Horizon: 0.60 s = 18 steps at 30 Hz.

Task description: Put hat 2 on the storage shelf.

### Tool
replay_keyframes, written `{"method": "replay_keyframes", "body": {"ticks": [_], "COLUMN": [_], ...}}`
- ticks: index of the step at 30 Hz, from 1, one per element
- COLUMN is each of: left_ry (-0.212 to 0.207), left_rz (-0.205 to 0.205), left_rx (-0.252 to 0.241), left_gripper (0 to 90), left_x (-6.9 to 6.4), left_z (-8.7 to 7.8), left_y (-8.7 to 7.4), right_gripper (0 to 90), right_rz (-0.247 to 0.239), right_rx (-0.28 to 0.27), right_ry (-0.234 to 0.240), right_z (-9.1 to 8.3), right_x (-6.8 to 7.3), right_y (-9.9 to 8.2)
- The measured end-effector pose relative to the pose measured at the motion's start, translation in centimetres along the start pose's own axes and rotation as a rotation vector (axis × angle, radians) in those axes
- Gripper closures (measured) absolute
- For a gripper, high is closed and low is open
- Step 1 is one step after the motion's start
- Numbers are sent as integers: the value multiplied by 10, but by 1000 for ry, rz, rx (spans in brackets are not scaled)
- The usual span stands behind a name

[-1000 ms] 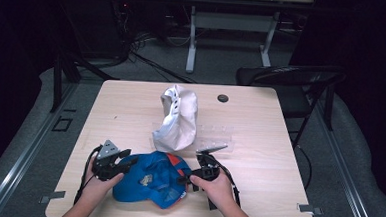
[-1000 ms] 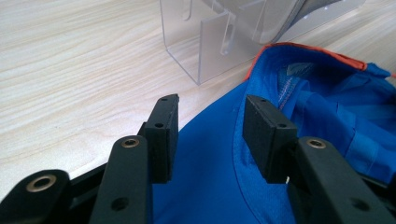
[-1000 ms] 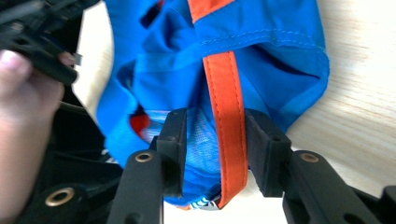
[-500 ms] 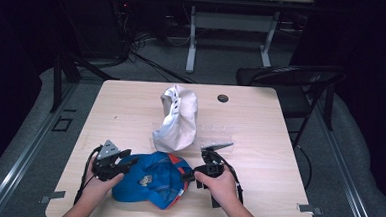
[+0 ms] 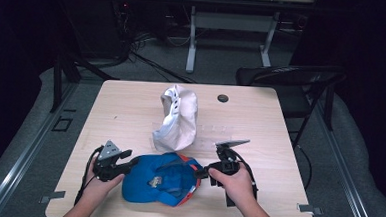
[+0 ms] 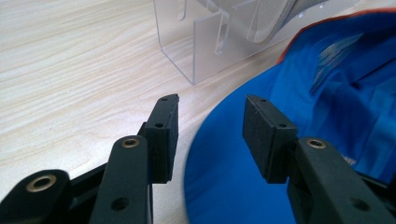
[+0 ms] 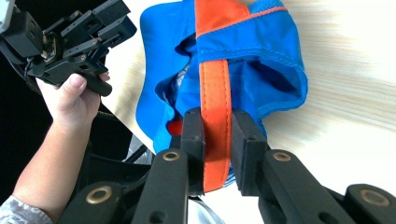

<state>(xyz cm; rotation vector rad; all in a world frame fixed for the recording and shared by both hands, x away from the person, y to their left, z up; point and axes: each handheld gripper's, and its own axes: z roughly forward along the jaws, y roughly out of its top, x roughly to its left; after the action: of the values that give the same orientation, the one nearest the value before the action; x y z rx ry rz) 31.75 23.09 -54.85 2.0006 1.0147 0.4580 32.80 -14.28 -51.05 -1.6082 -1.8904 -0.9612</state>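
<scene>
Blue cap (image 5: 159, 179) lies on the tabletop (image 5: 131, 110) near the front edge, btwn both hands. Right gripper view: right gripper (image 7: 217, 140) has just been closing its jaws, now clenched on the cap's orange strap (image 7: 215, 93). Left gripper view: left gripper (image 6: 210, 130) w/ jaws released, straddling the cap's brim edge, clear acrylic stand (image 6: 205, 42) beyond. High view: white cap (image 5: 177, 117) sits on that stand; left forearm low, right wrist raised, both angled inward.
</scene>
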Motion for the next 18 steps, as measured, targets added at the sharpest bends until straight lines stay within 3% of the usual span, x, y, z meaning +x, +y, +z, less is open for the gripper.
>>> {"method": "replay_keyframes", "body": {"ticks": [2,3,4,5,6,7,9,10,11,18], "left_ry": [-1,-2,-2,-2,-3,-3,-4,-6,-6,-13], "left_rz": [1,1,1,6,6,3,10,4,6,22], "left_rx": [1,4,4,1,2,2,7,7,4,9], "left_gripper": [563,563,563,563,563,563,563,563,563,563], "left_x": [0,-1,-1,-1,-1,-2,-2,-3,-3,-8], "left_z": [0,0,0,0,0,1,1,1,2,3], "left_y": [0,0,0,0,0,0,0,0,0,1], "right_gripper": [773,773,773,773,773,773,773,773,773,773], "right_rz": [-7,34,3,1,41,26,37,50,34,39], "right_rx": [8,-49,-1,-5,-51,-36,-49,-30,-64,-89], "right_ry": [-64,-18,-66,-76,-41,-40,-50,-58,-64,-101], "right_z": [-10,-9,-18,-22,-23,-29,-38,-45,-47,-73], "right_x": [-1,-2,-4,-6,-7,-10,-12,-12,-14,-12], "right_y": [0,-3,-1,-1,-3,-3,-4,-4,-5,-4]}}
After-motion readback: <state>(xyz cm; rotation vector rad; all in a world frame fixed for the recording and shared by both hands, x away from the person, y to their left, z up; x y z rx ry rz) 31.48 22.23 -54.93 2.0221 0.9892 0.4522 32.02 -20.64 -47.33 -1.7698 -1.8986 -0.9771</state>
